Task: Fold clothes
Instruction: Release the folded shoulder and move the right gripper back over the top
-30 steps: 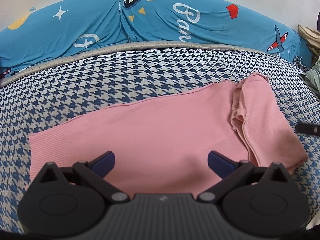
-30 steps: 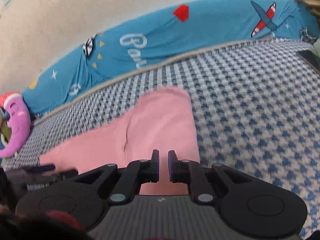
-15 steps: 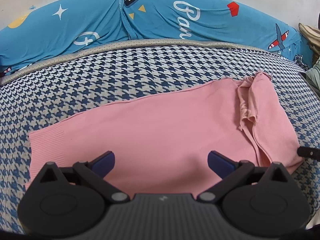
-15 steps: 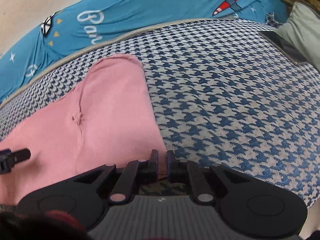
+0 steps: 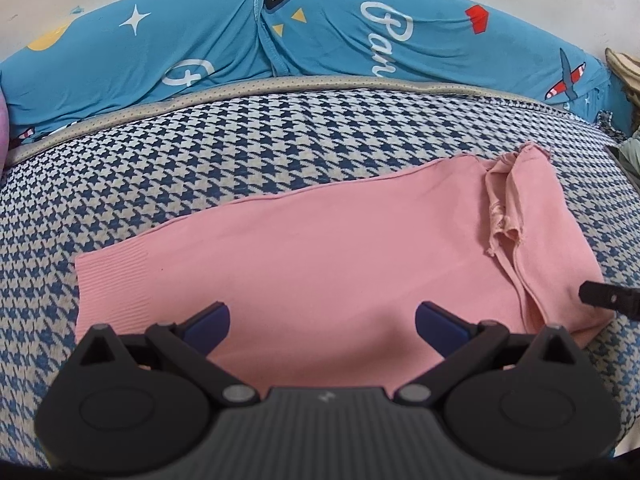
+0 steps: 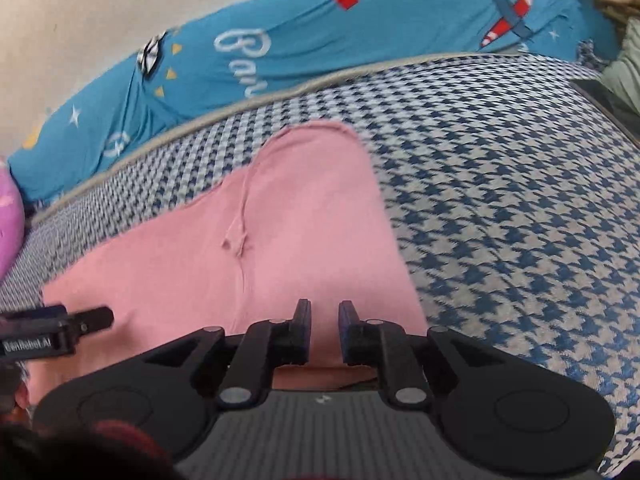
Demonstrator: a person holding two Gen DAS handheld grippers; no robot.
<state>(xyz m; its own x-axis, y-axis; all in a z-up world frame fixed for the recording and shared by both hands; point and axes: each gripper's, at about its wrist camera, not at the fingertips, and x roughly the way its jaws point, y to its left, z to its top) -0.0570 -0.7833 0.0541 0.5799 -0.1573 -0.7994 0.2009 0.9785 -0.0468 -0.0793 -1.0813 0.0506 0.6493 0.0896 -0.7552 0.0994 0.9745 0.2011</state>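
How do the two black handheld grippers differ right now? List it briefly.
The left gripper has its jaws spread wide; the right gripper shows only a narrow gap. The left hovers over the middle of the pink knitted garment, the right over its folded end. Both are black with blue pads, and neither holds fabric.

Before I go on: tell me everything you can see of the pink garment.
The pink garment is a soft knit, lying flat and partly folded on the houndstooth cover. One end has a ribbed hem; at the other, a folded-over layer leaves a puckered seam. The left claw is wide open over its near edge; the right claw, narrowly open, is over the other end. Neither grips it.
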